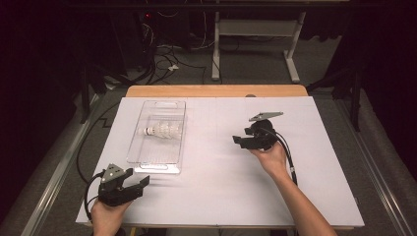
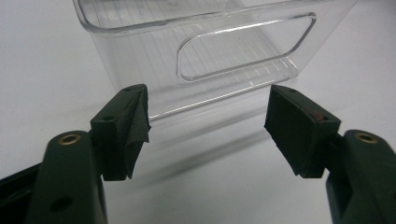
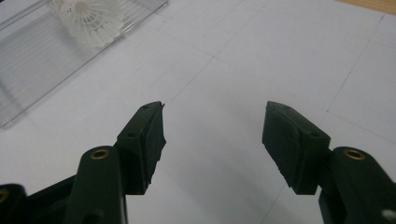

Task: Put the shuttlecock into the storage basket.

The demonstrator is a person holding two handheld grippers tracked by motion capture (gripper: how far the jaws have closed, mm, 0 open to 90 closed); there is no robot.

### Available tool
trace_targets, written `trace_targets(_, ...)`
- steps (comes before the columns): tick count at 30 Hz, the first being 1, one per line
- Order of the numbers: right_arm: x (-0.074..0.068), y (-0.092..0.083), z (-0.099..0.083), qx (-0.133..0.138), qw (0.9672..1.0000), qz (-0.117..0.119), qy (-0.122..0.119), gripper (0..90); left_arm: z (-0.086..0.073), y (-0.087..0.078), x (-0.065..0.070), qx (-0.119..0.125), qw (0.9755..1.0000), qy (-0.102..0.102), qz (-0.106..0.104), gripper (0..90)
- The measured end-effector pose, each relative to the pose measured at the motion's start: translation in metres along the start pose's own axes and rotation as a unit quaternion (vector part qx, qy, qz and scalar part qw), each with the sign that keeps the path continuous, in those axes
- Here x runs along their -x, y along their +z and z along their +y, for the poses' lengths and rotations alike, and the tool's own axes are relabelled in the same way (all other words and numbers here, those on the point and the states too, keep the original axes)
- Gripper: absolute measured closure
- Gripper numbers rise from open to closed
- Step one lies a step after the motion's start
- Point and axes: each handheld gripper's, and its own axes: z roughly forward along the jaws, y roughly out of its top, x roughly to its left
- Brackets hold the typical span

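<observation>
Right gripper [image 1: 239, 142]: jaws spread wide, released, nothing between them, held above the white sheet-covered table [image 1: 221, 187] to the right of centre. Left gripper [image 1: 140, 183]: jaws likewise apart and empty, low at the near left corner, aimed at the handle-slot end wall of the clear rectangular plastic bin [image 1: 142, 160], just beside it without contact. The bin lies lengthwise on the left half of the sheet; a white feathered shuttlecock [image 1: 160, 132] lies on its side inside, near the middle. A bare wooden edge [image 1: 216, 91] shows at the table's far side. Beyond: grey carpet, a white desk frame [image 1: 255, 39], loose black cables [image 1: 162, 61], dark surroundings. Open sheet separates the right gripper from the bin
</observation>
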Motion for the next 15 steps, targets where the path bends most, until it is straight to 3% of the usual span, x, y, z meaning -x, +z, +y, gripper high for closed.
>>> trace_targets(15, 0.014, -0.017, -0.023, -0.001, 0.9998, -0.015, 0.012, 39.2, 0.0, 0.0, 0.002, 0.001, 1.0, 0.003, 0.0, 31.4)
